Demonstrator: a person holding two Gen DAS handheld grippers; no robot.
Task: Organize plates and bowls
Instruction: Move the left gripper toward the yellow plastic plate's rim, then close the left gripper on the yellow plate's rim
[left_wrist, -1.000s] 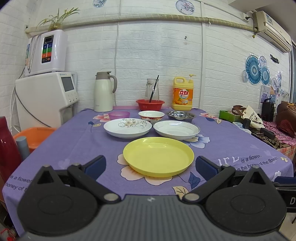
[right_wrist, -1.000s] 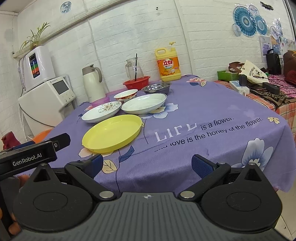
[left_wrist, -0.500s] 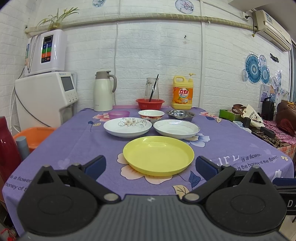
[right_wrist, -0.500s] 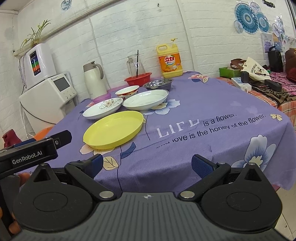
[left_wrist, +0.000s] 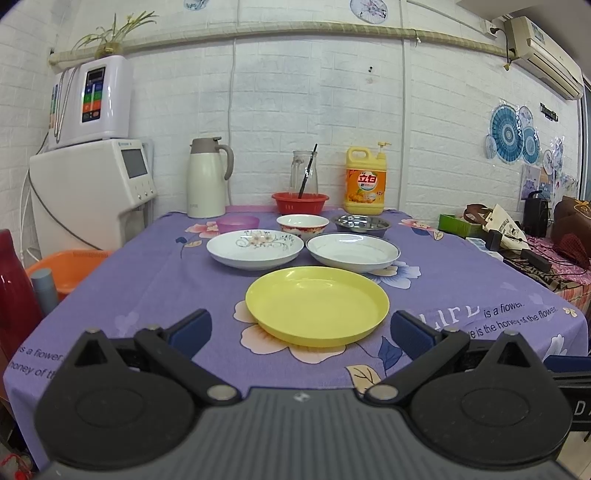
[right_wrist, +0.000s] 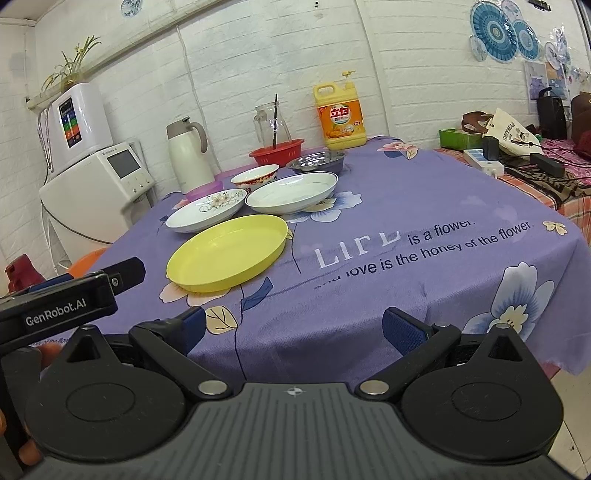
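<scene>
A yellow plate (left_wrist: 317, 304) (right_wrist: 228, 252) lies nearest on the purple flowered tablecloth (left_wrist: 147, 288). Behind it are a floral white plate (left_wrist: 255, 248) (right_wrist: 207, 209) and a plain white plate (left_wrist: 352, 251) (right_wrist: 291, 194). Further back stand a small pink bowl (left_wrist: 237, 223), a red-patterned bowl (left_wrist: 302, 225) (right_wrist: 255, 176) and a steel bowl (left_wrist: 361, 224) (right_wrist: 317, 161). My left gripper (left_wrist: 301, 330) is open and empty, just short of the yellow plate. My right gripper (right_wrist: 293, 326) is open and empty at the table's front edge, right of the yellow plate.
A thermos (left_wrist: 206, 177), a red basket (left_wrist: 300, 202) with a glass jug (left_wrist: 303, 173), and a yellow detergent bottle (left_wrist: 365, 181) stand at the back. White appliances (left_wrist: 92, 184) and an orange basin (left_wrist: 70, 262) stand to the left. A cluttered side table (left_wrist: 535, 240) is on the right.
Both grippers have shifted slightly; the right wrist view has tilted a little and the dishes sit a bit higher in it. No dish has moved. Both grippers stay open.
</scene>
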